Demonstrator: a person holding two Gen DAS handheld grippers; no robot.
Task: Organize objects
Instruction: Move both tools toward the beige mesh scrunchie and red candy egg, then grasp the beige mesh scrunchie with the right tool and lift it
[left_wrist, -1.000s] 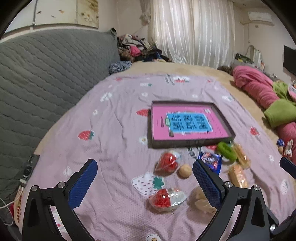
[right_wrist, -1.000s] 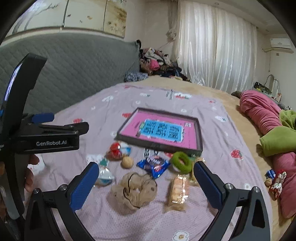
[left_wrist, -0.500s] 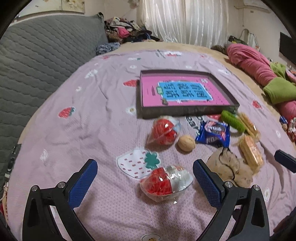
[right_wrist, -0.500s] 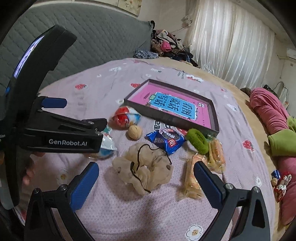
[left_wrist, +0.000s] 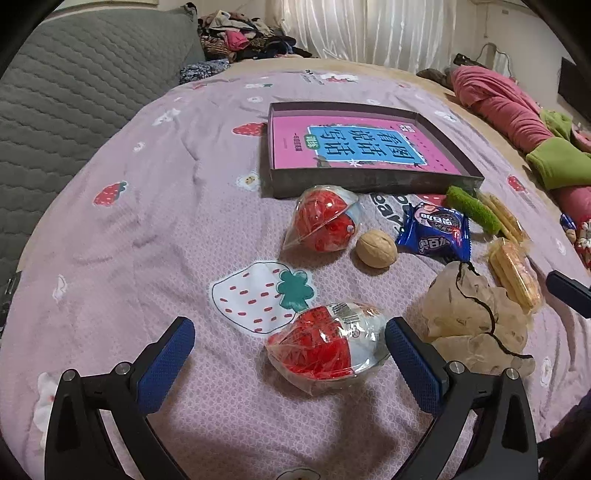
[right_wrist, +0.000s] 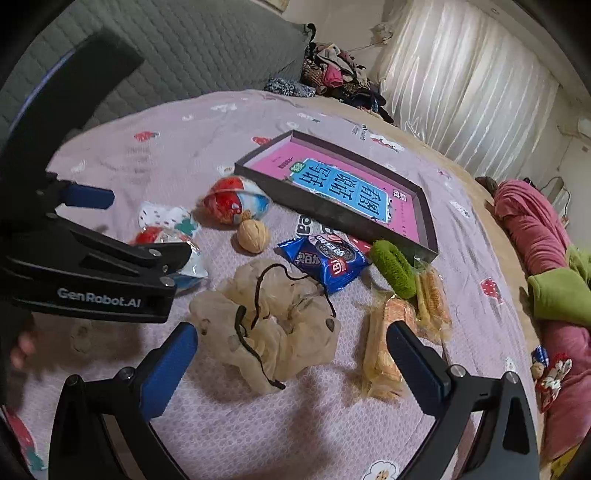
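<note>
Low in the left wrist frame, the left tool (left_wrist: 286, 350) stands wide open, empty, bracketing the nearer clear egg-shaped packet with red filling (left_wrist: 325, 347) on the bed quilt (left_wrist: 166, 206). Right tool (right_wrist: 291, 354), likewise wide open and empty, frames the beige drawstring pouch (right_wrist: 273, 317). Step judged: approach before the first pick. Next: lower, close on packet, carry to the dark tray (left_wrist: 369, 181) at frame centre-top.

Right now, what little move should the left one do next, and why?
Probably ease the left hand-held gripper a little forward and down. It is open, and the near red snack packet lies just ahead between its fingers, not yet gripped. The tray holds only a pink book.
</note>
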